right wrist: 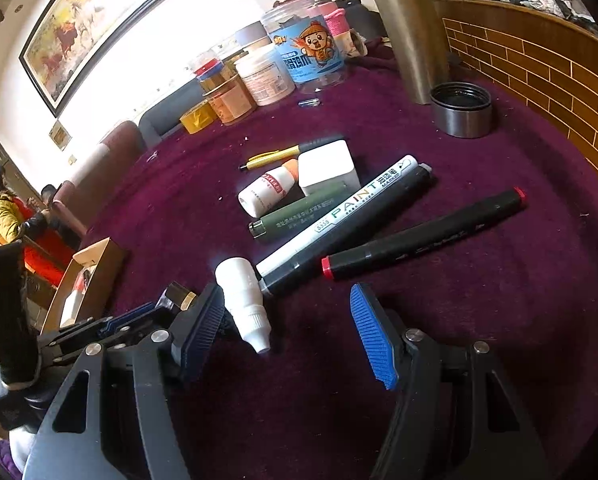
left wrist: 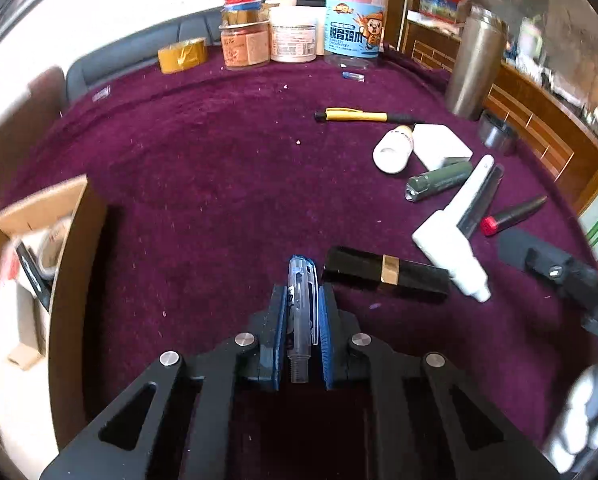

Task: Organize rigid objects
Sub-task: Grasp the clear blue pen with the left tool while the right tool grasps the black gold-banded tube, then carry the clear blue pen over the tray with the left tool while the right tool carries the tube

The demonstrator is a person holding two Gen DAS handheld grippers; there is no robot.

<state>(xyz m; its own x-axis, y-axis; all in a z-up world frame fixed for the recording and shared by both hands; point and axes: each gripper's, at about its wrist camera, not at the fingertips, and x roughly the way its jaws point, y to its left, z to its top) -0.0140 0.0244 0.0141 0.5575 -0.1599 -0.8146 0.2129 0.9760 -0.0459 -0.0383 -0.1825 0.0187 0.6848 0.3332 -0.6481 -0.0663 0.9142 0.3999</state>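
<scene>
The left gripper [left wrist: 302, 316] points forward and slightly down, its blue-padded fingers [left wrist: 326, 332] drawn close together and pinching a slim clear object between them. The right gripper [right wrist: 291, 328] sits low and level, its fingers [right wrist: 373, 336] spread wide apart, clasping nothing.

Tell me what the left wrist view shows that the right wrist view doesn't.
Only the left wrist view shows the clear pen clamped in the left gripper, and the full length of the black bar with a gold band.

Only the right wrist view shows the right gripper open above the cloth, the framed painting, and the PAINT lettering on the white marker.

Both show the cardboard box, white dropper bottle, red-capped black marker, yellow pen and steel flask.
</scene>
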